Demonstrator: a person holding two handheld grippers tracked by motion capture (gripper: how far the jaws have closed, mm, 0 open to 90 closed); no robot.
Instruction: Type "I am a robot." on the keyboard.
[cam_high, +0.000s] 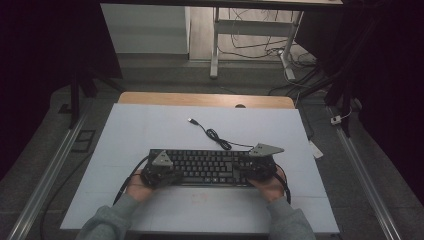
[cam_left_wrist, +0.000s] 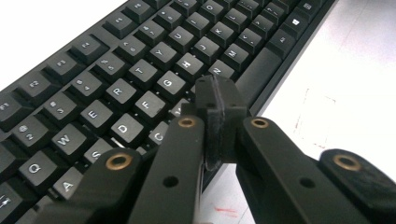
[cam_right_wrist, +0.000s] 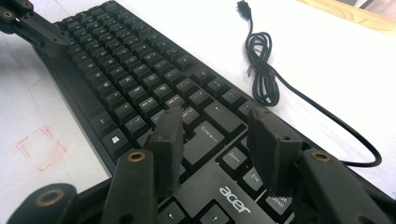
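- Left gripper (cam_left_wrist: 219, 109), jaws pressed together and empty, hovers over the Acer keyboard (cam_high: 207, 166) near the C key, a single tip suited to tapping.
- Right gripper (cam_right_wrist: 219, 140), jaws apart with nothing between, hangs over the Enter key.
- Keyboard lies mid-worktop (cam_high: 150, 130); its USB cable (cam_high: 215, 135) trails toward 12 o'clock, unplugged.

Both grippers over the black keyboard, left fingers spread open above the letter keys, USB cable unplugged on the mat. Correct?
Not quite: the left gripper has its fingers shut together, tips over the keyboard near the V and B keys, as the left gripper view shows. The rest holds: the right gripper is over the keyboard too, and the USB cable lies unplugged.
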